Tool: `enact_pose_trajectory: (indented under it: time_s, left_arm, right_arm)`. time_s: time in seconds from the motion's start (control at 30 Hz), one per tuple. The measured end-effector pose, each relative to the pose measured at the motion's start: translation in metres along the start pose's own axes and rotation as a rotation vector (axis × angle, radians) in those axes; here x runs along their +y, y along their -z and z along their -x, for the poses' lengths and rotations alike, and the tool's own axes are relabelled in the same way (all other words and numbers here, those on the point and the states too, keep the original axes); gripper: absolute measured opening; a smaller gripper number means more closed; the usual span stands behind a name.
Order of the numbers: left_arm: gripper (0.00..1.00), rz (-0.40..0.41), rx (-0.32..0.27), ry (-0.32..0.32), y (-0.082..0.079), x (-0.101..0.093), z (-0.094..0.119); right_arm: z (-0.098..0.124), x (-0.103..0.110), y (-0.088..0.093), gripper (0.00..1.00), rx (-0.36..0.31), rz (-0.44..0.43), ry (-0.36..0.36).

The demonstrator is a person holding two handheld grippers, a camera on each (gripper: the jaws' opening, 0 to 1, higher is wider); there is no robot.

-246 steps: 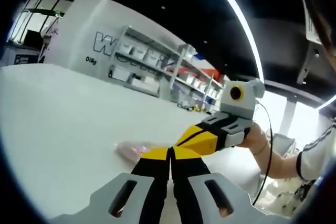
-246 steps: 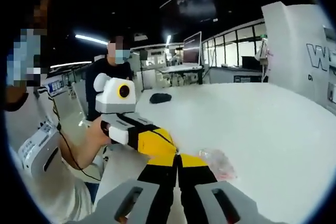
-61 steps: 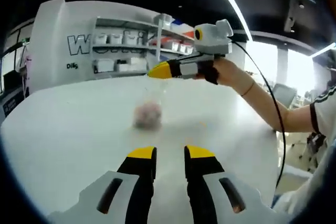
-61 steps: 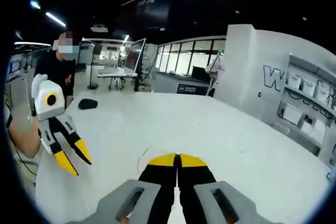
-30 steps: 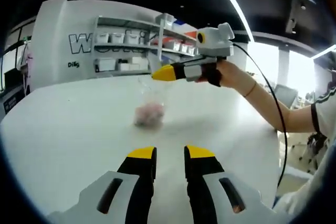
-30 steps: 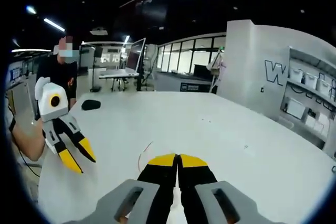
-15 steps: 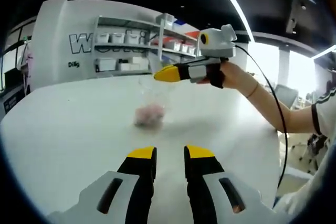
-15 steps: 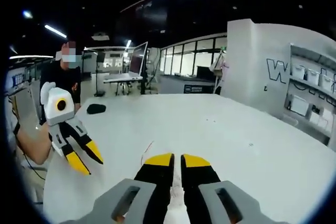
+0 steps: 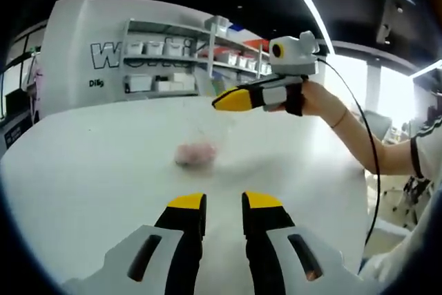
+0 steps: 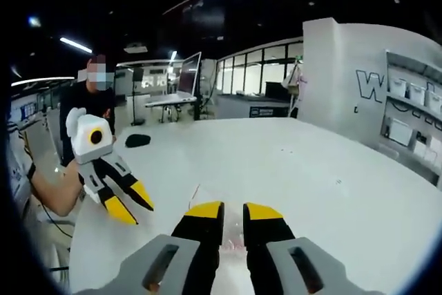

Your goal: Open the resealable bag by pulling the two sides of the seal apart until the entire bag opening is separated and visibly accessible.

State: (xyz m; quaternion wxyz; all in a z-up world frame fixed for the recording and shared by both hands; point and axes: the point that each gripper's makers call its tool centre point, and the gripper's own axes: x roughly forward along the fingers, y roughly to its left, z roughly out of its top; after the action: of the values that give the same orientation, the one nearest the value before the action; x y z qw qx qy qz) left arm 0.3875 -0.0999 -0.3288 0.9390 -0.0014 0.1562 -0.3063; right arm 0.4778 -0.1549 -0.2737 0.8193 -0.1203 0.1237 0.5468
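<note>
The clear resealable bag (image 9: 196,151), with pink contents at its bottom, rests on the white table (image 9: 90,170). Its thin upper part rises toward my right gripper (image 9: 219,103), which comes in from the right, held by a hand. I cannot tell whether they touch. My left gripper (image 9: 224,202) is open, well short of the bag, with nothing between its fingers. In the right gripper view my right gripper (image 10: 233,210) is open, and faint clear film of the bag (image 10: 232,238) shows low in the gap. The open left gripper (image 10: 135,205) hovers at the left.
The round white table (image 10: 331,170) reaches far ahead. A small black object (image 10: 138,139) lies near its far edge, where a person (image 10: 97,98) stands. Shelves with white bins (image 9: 173,67) line the wall behind the table.
My right gripper's jaws have parted from shut to open, and it has drifted right and away from the bag. The bag's top has sagged. My left gripper stays open and still.
</note>
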Motion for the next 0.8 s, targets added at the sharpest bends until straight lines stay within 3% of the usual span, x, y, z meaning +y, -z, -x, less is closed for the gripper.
enact_pose_trajectory:
  time_s: [0.37,0.8]
  left_arm:
    - [0.22,-0.002,0.001,0.000,0.001,-0.001,0.000]
    - [0.22,-0.008,-0.001,-0.010,0.003,-0.002,0.006]
  right_arm:
    - [0.003,0.005,0.004,0.07,-0.002,0.002,0.000]
    - [0.017,0.027,0.028,0.08,0.056,0.039,0.000]
